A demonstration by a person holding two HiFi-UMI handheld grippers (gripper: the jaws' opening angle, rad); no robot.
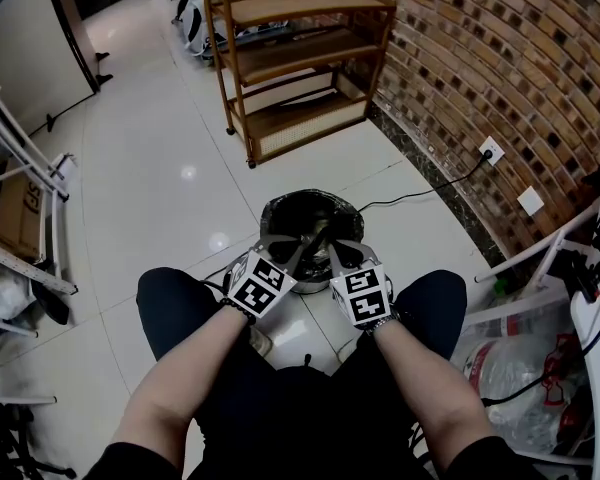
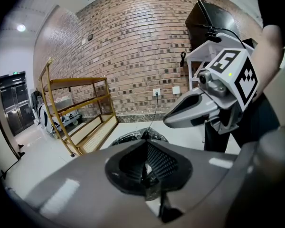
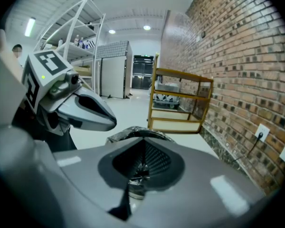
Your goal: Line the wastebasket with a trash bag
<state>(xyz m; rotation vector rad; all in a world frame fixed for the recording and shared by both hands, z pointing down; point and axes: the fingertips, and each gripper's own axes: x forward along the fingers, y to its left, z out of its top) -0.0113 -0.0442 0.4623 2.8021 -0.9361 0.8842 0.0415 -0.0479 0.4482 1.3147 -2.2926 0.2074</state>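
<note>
Past the person's bare forearms (image 1: pixel 180 378), the left gripper (image 2: pixel 146 142) and right gripper (image 3: pixel 143 144) are clamped shut, each apparently pinching film of the glossy black plastic trash bag (image 1: pixel 292 211) lining the round wastebasket (image 1: pixel 352 211) on the white tiled floor (image 1: pixel 170 168), so a hard tug could tear it or pull it off the rim.

Open white floor (image 1: pixel 150 158) spreads left of and beyond the wastebasket (image 1: pixel 356 223), its mouth draped in the trash bag (image 1: pixel 292 213). A wooden shelf unit (image 1: pixel 300 58) blocks the far side and the brick wall (image 1: pixel 500 78) the right, with a cable (image 1: pixel 420 193) trailing between. At the near rim the left gripper (image 1: pixel 298 256) and right gripper (image 1: pixel 337 255) crowd together, both pinching bag film, between the person's knees (image 1: pixel 170 303).
</note>
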